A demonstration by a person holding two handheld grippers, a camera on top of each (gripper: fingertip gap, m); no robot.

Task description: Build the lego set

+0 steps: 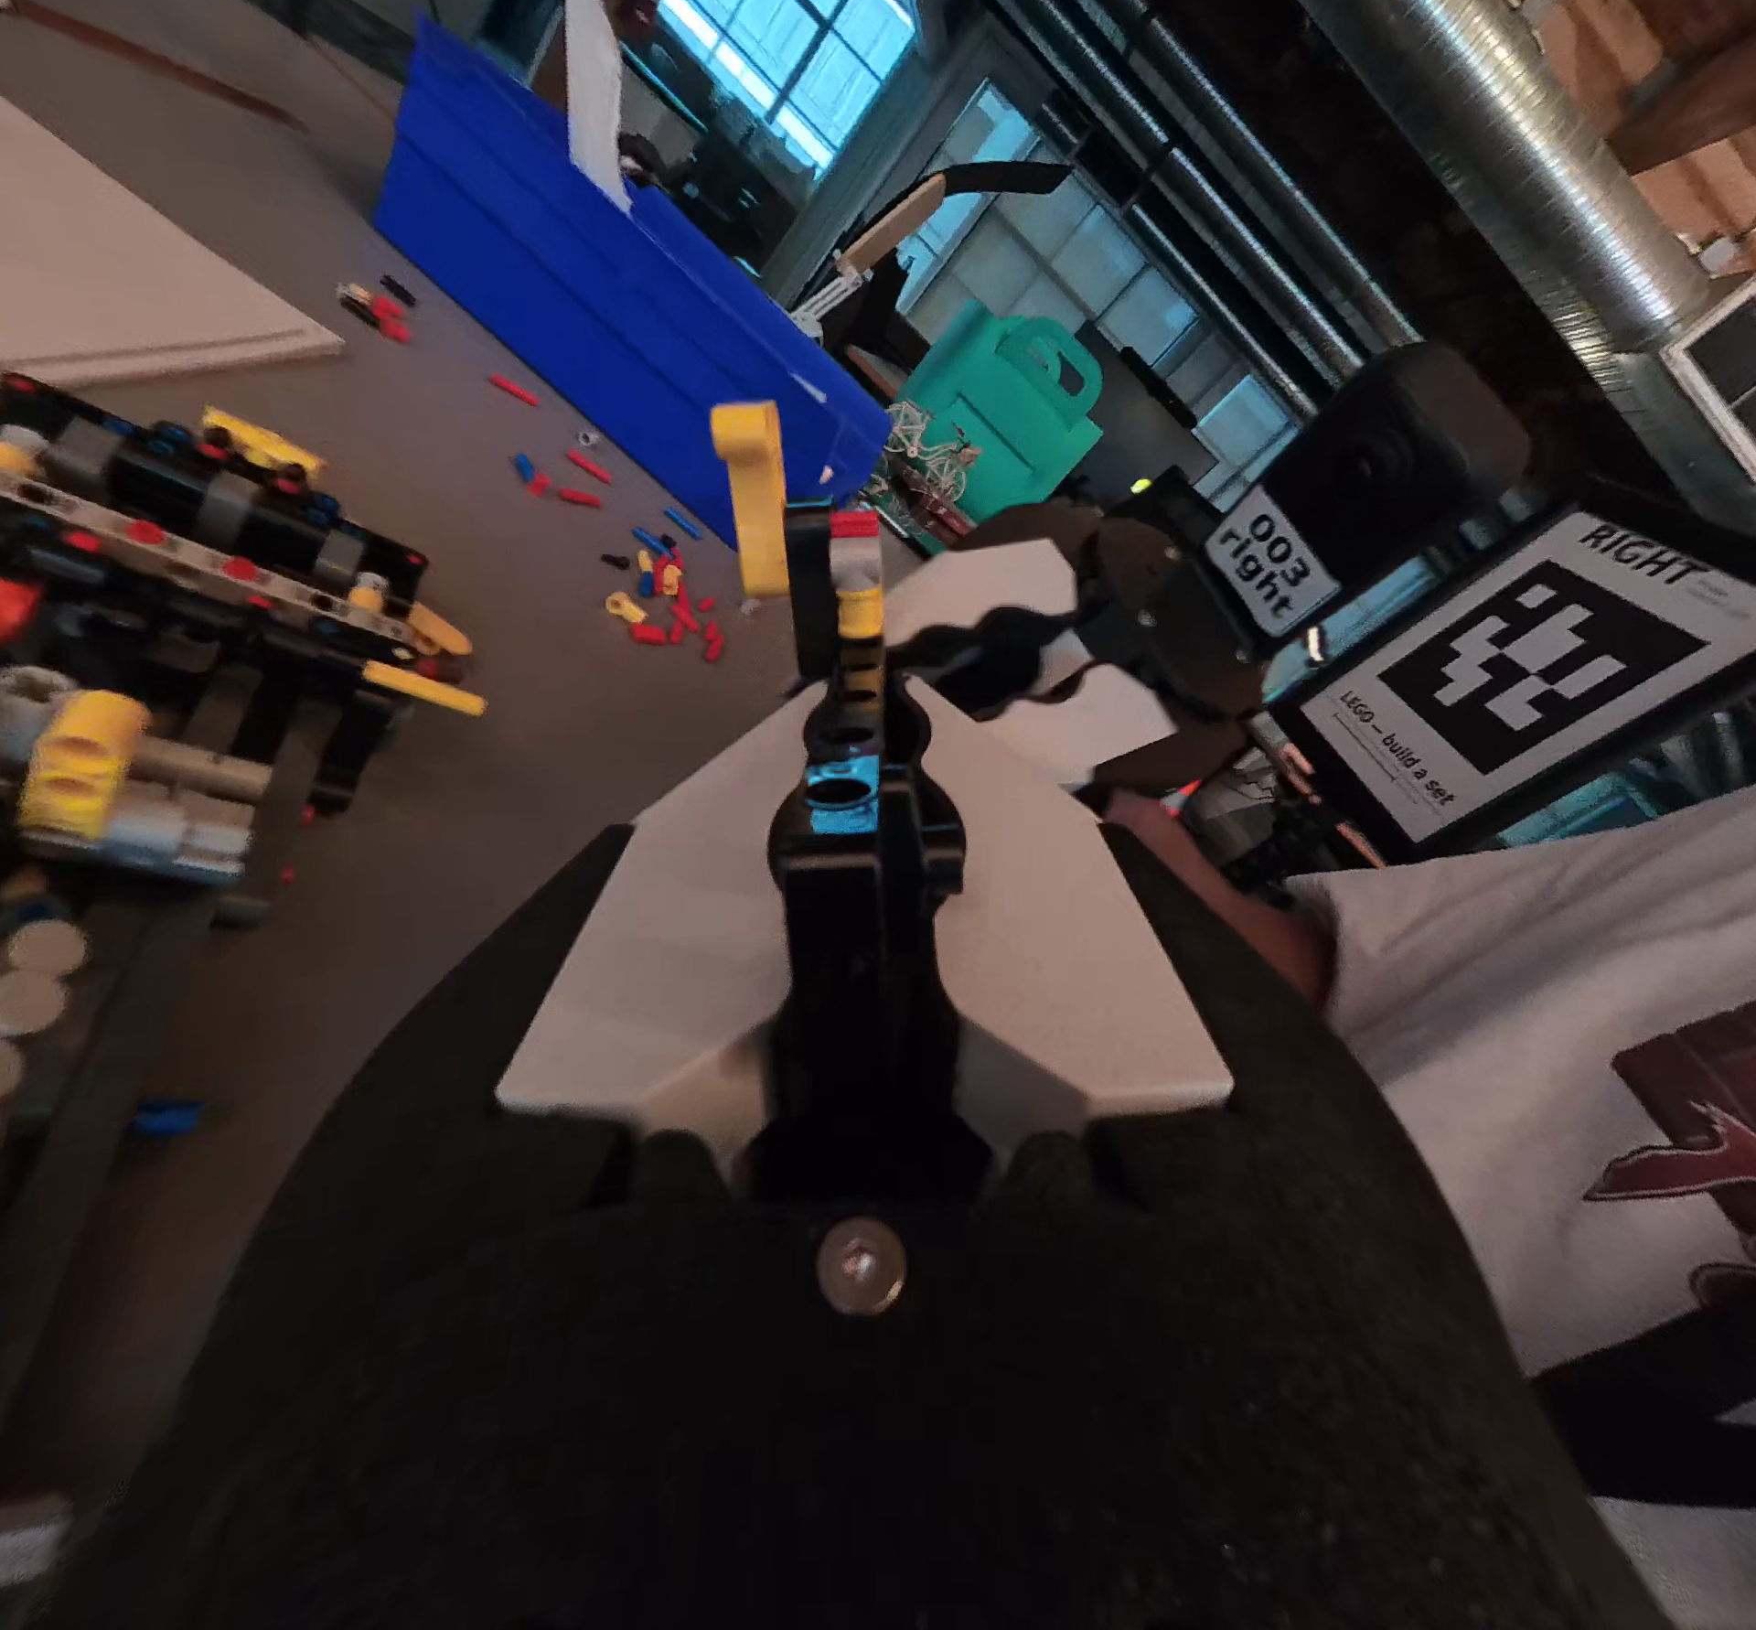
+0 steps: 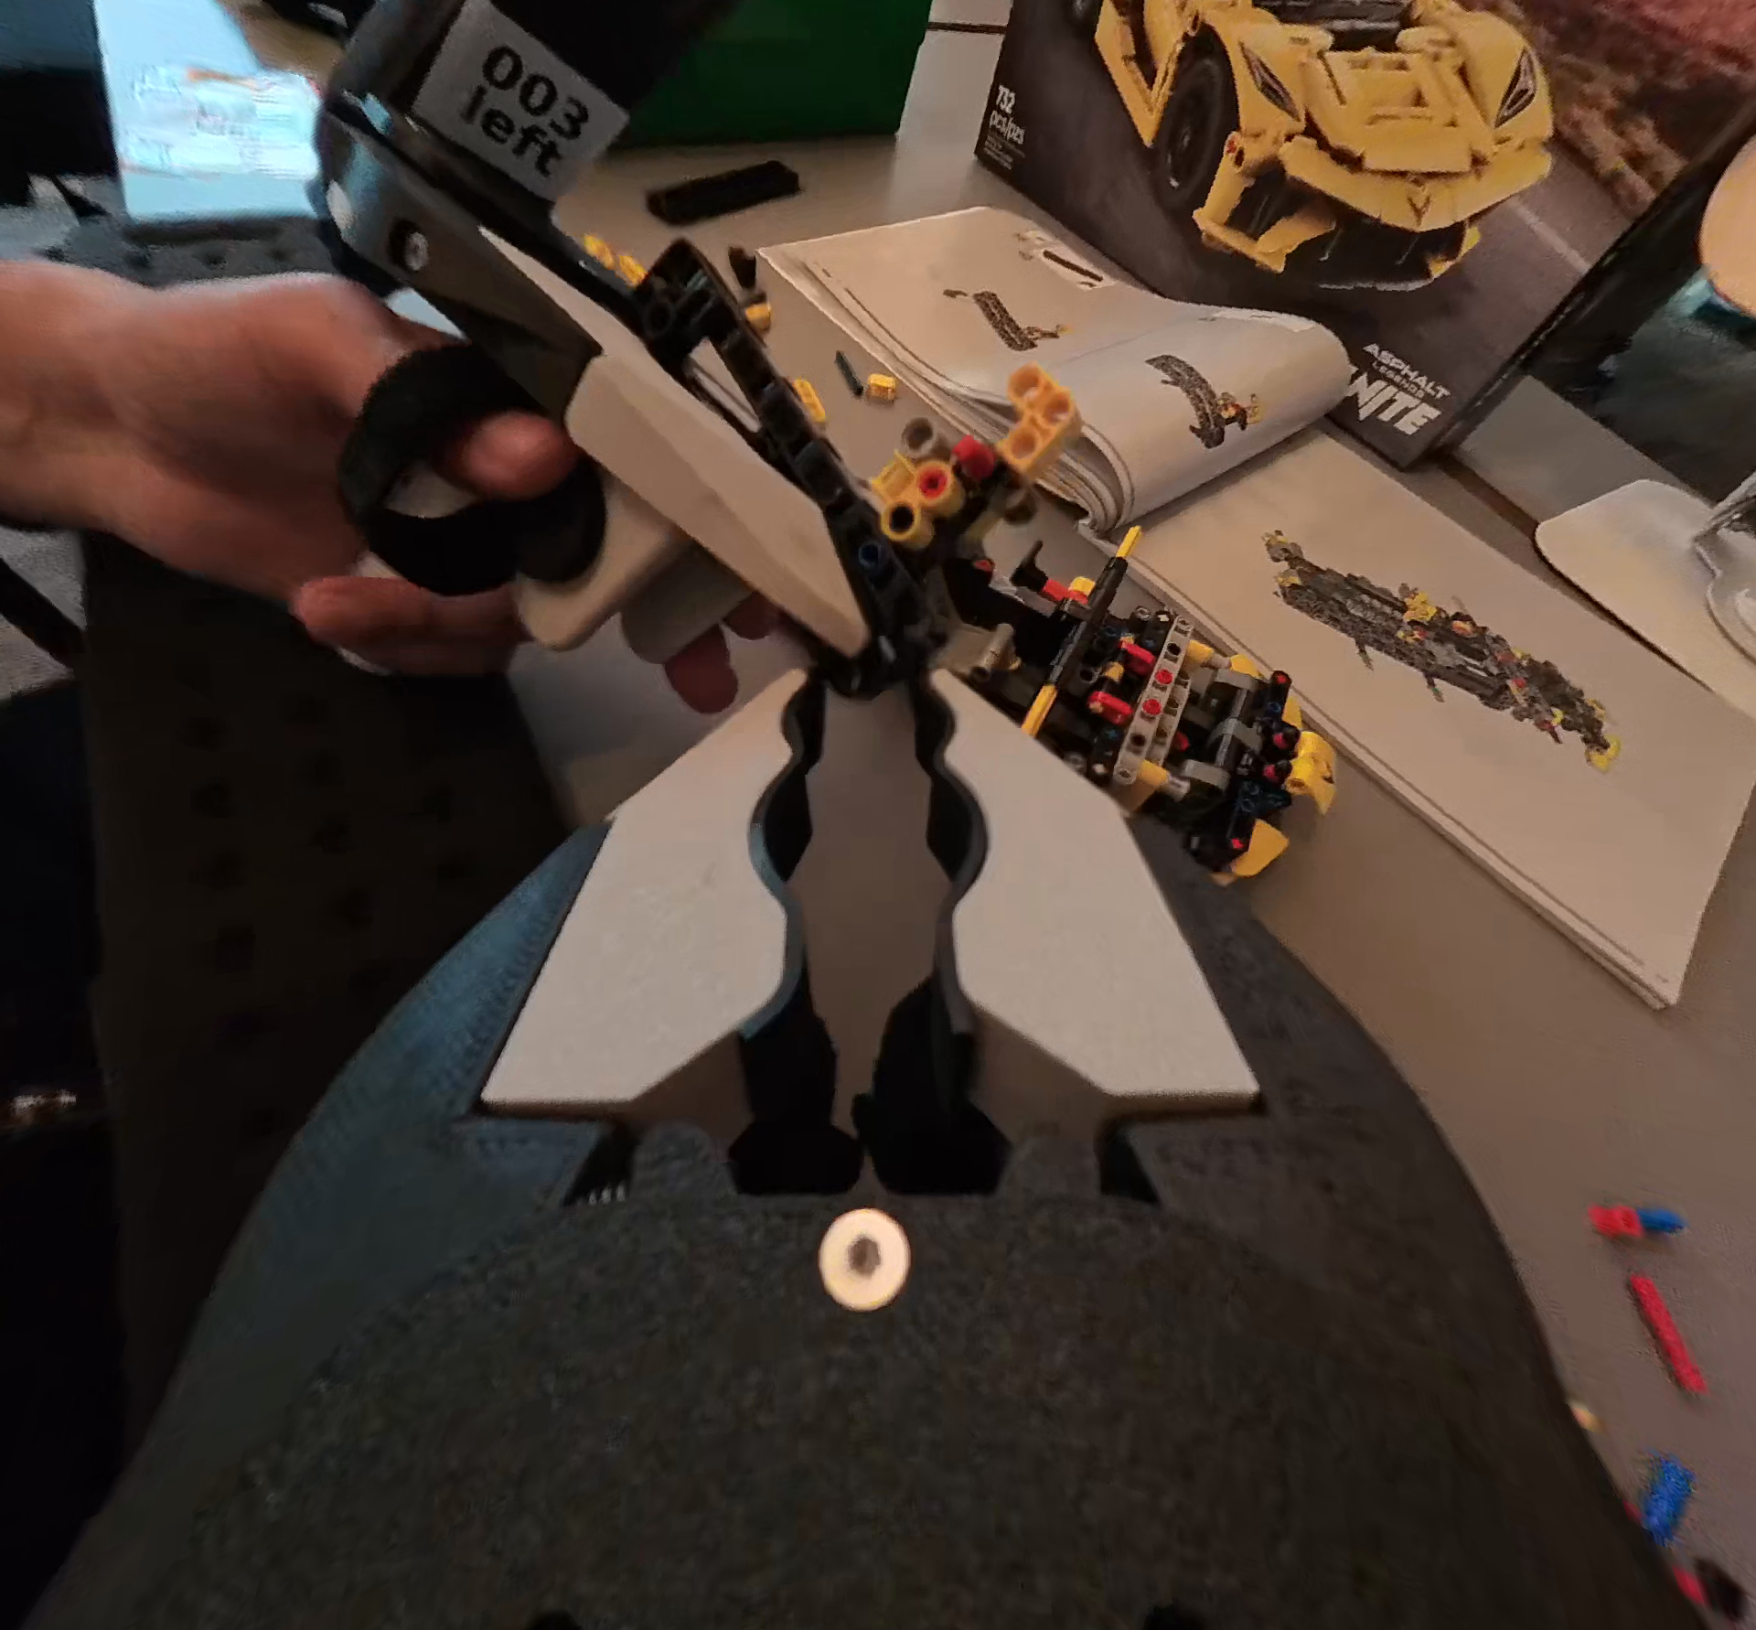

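Desk (image 2: 1425, 1062) is filling the right half of the right wrist view, grey and bare in patches

Set box (image 2: 1349, 111) with a yellow car picture is standing at upper right of that view; green bin (image 2: 817, 35) is sitting behind it at top centre. In the left wrist view a blue bin (image 1: 589, 292) is lying across the upper middle

Open instruction booklet (image 2: 1093, 349) is lying in front of the box; a loose printed sheet (image 2: 1425, 729) is lying lower right of it

Partly built car chassis (image 2: 1169, 720), black with yellow, red and grey parts, is resting on the desk just right of centre, touching the sheet's edge. Same chassis (image 1: 219, 558) is showing at the left edge of the left wrist view

Left tongs (image 1: 860, 777) are clamping tight on a black beam assembly (image 1: 846, 729), held off the desk at frame centre, with yellow, red and grey parts at its far end. From the right wrist view the left tongs (image 2: 836, 634) are coming in from upper left, a hand (image 2: 238, 463) gripping the handle

Right tongs (image 2: 865, 691) are nearly closed, tips pinching the lower end of the black beam assembly (image 2: 789, 434) at frame centre

Loose pins (image 1: 665, 587), red, blue and yellow, are scattering on the desk near the blue bin
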